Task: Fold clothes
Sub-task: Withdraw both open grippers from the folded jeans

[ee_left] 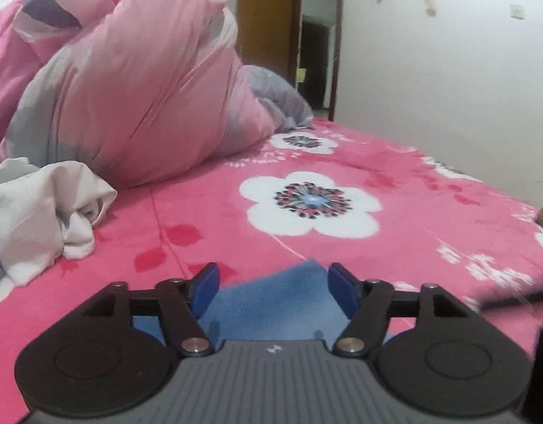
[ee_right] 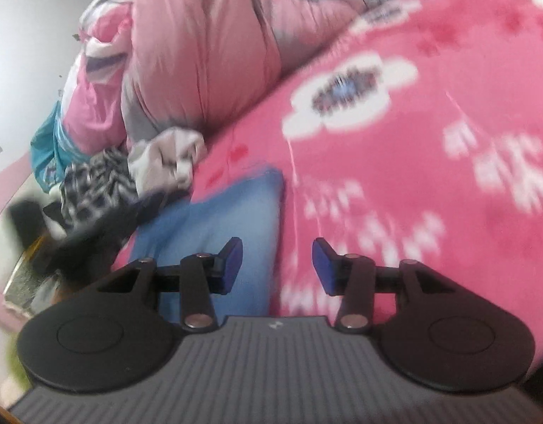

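Observation:
A folded blue cloth (ee_left: 275, 304) lies flat on the pink flowered bedspread (ee_left: 395, 183). My left gripper (ee_left: 274, 288) is open and low over the cloth, whose pointed corner shows between its blue pads. In the right wrist view the blue cloth (ee_right: 214, 219) lies left of centre. My right gripper (ee_right: 277, 265) is open above the cloth's right edge, with its left pad over the cloth and its right pad over the bedspread (ee_right: 412, 141). Neither gripper holds anything.
A bunched pink and grey duvet (ee_left: 137, 81) fills the back left. A crumpled white garment (ee_left: 41, 212) lies left, with a checked garment (ee_right: 94, 183) and a dark one beside it. A white wall and doorway (ee_left: 317, 42) stand behind.

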A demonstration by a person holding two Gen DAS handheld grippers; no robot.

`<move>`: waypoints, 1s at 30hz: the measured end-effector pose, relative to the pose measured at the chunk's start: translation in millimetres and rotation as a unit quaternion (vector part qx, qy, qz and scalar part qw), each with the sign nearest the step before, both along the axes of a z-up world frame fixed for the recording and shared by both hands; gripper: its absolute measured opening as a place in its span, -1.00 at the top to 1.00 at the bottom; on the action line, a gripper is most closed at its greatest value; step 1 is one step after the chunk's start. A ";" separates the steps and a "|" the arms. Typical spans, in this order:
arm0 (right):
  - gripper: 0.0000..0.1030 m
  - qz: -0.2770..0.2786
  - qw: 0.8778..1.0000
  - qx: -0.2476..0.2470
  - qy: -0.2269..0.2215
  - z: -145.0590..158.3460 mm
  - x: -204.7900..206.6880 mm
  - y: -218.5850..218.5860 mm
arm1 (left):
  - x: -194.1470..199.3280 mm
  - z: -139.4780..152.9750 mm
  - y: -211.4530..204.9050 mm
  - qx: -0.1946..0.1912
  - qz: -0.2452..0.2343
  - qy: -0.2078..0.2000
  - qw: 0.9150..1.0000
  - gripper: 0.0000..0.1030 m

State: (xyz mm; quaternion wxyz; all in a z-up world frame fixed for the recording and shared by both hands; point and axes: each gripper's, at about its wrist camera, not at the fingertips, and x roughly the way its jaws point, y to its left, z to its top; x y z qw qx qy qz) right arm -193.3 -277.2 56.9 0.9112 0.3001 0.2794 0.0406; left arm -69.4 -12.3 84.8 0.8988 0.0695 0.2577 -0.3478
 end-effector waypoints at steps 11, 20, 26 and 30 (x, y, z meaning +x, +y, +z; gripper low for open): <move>0.44 0.023 0.996 0.030 0.083 -53.9 157.7 0.5 | -26.1 -32.9 62.8 -0.044 0.023 0.043 0.998 -0.27; 0.48 0.068 0.997 -0.024 0.026 10.6 128.6 47.8 | -37.1 -45.8 95.1 -0.112 0.000 0.030 0.993 -0.26; 0.48 0.177 0.981 -0.039 0.069 -5.7 169.2 129.0 | -39.6 -48.9 110.3 -0.138 -0.007 0.031 0.990 -0.22; 0.48 0.183 0.978 -0.043 0.084 -15.6 191.9 156.5 | -43.8 -50.2 112.4 -0.125 0.000 0.010 0.992 -0.18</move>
